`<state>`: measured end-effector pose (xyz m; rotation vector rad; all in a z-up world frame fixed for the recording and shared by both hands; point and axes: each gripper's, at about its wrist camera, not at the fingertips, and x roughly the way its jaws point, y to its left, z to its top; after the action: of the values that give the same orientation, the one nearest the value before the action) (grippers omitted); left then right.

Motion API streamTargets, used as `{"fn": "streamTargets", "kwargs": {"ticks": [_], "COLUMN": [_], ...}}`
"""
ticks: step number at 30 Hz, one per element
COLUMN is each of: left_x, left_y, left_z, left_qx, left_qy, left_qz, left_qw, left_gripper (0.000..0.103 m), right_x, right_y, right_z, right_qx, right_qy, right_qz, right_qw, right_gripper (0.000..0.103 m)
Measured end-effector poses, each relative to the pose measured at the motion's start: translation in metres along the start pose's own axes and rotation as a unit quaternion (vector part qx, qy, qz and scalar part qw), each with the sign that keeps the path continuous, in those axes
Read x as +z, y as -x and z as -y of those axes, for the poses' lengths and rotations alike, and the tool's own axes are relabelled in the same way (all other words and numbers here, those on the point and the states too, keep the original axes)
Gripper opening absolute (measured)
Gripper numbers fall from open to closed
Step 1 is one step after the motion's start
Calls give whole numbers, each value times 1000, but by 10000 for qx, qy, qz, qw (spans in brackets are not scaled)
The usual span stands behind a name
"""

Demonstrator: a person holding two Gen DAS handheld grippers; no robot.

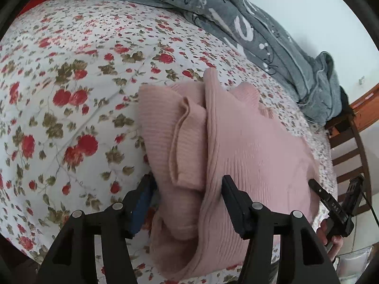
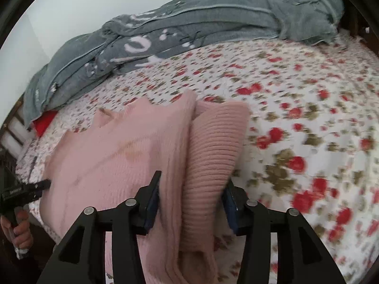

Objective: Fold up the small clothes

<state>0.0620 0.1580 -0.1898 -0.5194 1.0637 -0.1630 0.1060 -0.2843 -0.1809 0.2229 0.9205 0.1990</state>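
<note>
We hold a gripper in each hand over a bed with a flowered sheet (image 1: pixel 71 75). A pink knitted sweater (image 1: pixel 248 142) lies on that sheet near the bed's front edge, partly folded, with a ribbed sleeve laid over its body on each side.

Our left gripper (image 1: pixel 187 189) has its fingers apart; the sweater's folded sleeve lies between them, and the pads do not press on it. Our right gripper (image 2: pixel 191 187) also stands with its fingers apart around the other folded edge of the sweater, the cloth loose between them.

A grey blanket (image 2: pixel 189 33) with white markings is heaped along the far side of the bed. A wooden chair (image 1: pixel 350 156) stands beside the bed in the left view.
</note>
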Motion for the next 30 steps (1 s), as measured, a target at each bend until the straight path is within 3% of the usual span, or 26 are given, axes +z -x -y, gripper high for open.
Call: {"fn": "streamTargets", "kwargs": {"ticks": [4, 8, 11, 12, 16, 21, 25, 30], "left_x": [-3, 1, 8, 10, 14, 15, 18, 20], "left_y": [-2, -8, -14, -15, -13, 1, 10, 25], "left_z": [-5, -2, -2, -3, -4, 6, 13, 36], "left_qx": [-170, -289, -376, -413, -632, -664, -742, -724], "left_qy": [23, 49, 242, 334, 540, 371, 409, 159], "left_qz": [21, 24, -12, -29, -105, -48, -30, 97], "left_qw": [9998, 9996, 9990, 9986, 9965, 9971, 9964, 9972], "left_gripper": [58, 58, 55, 52, 26, 24, 23, 23], "right_x": [-6, -14, -17, -18, -30, -56, -72, -83], "right_y": [23, 49, 55, 53, 37, 12, -11, -15], "right_z": [-1, -33, -62, -72, -110, -141, -143, -147], "right_qx": [-252, -686, -528, -436, -192, 258, -76, -382], "right_qy": [-198, 225, 499, 585, 1030, 1244, 1355, 1577], "right_qz": [61, 340, 494, 500, 582, 350, 222, 422], "right_qw": [9995, 9968, 9961, 9961, 9928, 9913, 9905, 9858], "right_gripper": [47, 47, 47, 47, 47, 47, 46, 46]}}
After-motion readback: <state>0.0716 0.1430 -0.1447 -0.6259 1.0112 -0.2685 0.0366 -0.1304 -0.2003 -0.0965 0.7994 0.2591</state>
